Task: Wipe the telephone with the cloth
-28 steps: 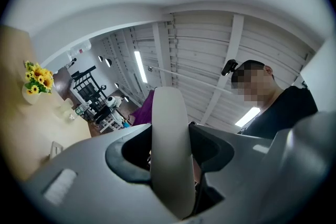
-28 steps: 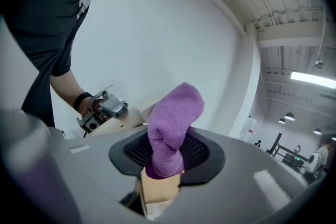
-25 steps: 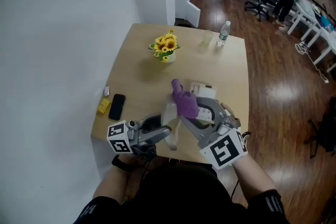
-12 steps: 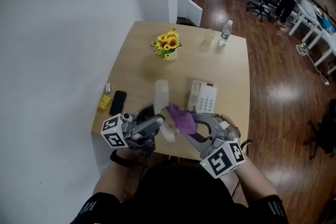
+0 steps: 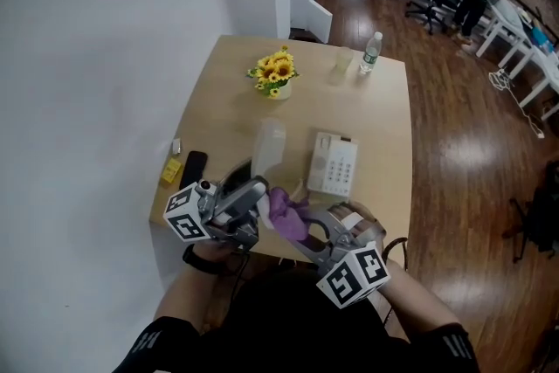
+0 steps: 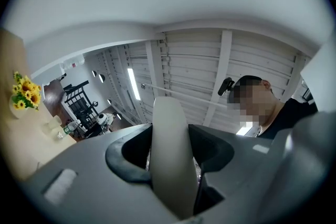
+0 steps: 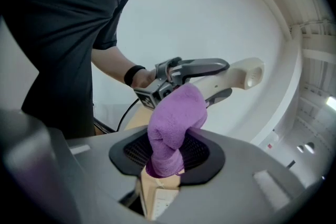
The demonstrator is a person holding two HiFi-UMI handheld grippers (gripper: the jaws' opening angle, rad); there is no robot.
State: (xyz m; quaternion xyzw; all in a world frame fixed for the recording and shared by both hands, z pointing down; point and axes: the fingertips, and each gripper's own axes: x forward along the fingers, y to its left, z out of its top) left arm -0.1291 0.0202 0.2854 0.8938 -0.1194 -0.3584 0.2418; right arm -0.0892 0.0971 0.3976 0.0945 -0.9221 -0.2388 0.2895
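My left gripper [image 5: 253,195] is shut on the lower end of the white telephone handset [image 5: 267,142], which it holds above the table, pointing away from me. In the left gripper view the handset [image 6: 169,155] fills the gap between the jaws. My right gripper [image 5: 301,227] is shut on a bunched purple cloth [image 5: 283,210], which lies against the handset close to the left jaws. The right gripper view shows the cloth [image 7: 174,123] in front of the handset [image 7: 239,75]. The telephone base [image 5: 334,163] lies flat on the table with its keypad showing, apart from both grippers.
A pot of sunflowers [image 5: 277,74], a glass [image 5: 342,63] and a water bottle [image 5: 371,53] stand at the far side of the wooden table [image 5: 384,135]. A black mobile phone [image 5: 192,169] and a yellow object [image 5: 171,171] lie at its left edge. White wall on the left.
The cloth has moved from over the telephone base to the left and nearer me, up against the handset. Both grippers have drawn back toward the table's near edge, and the base now lies uncovered.
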